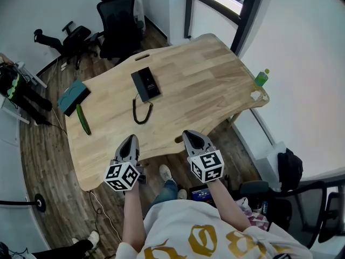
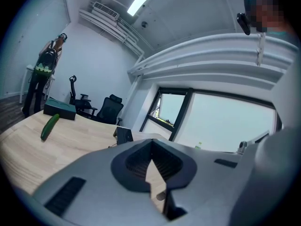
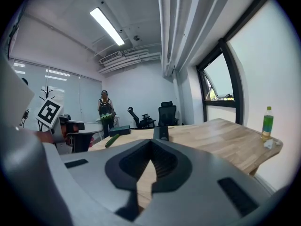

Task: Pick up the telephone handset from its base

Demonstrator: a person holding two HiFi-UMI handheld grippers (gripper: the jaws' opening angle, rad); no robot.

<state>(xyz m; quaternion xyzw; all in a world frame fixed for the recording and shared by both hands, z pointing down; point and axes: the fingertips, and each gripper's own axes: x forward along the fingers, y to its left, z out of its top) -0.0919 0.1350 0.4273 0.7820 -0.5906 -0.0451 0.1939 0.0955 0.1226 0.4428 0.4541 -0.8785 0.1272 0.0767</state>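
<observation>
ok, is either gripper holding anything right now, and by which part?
Nothing is held. The left gripper and right gripper are both shut with nothing between the jaws, well short of the telephone on the table.

No legible writing; only square markers on left cube (image 1: 122, 176) and right cube (image 1: 207, 166).

1. the wooden table (image 1: 210, 85) is bare from its near edge up to the telephone (image 1: 145, 83); only the curled cord (image 1: 141, 111) lies in front of it.
2. a cucumber (image 1: 83, 118) and a teal box (image 1: 74, 96) lie well apart on the left.
3. the right half is free; a bottle (image 1: 261, 77) stands at the far right corner.
</observation>
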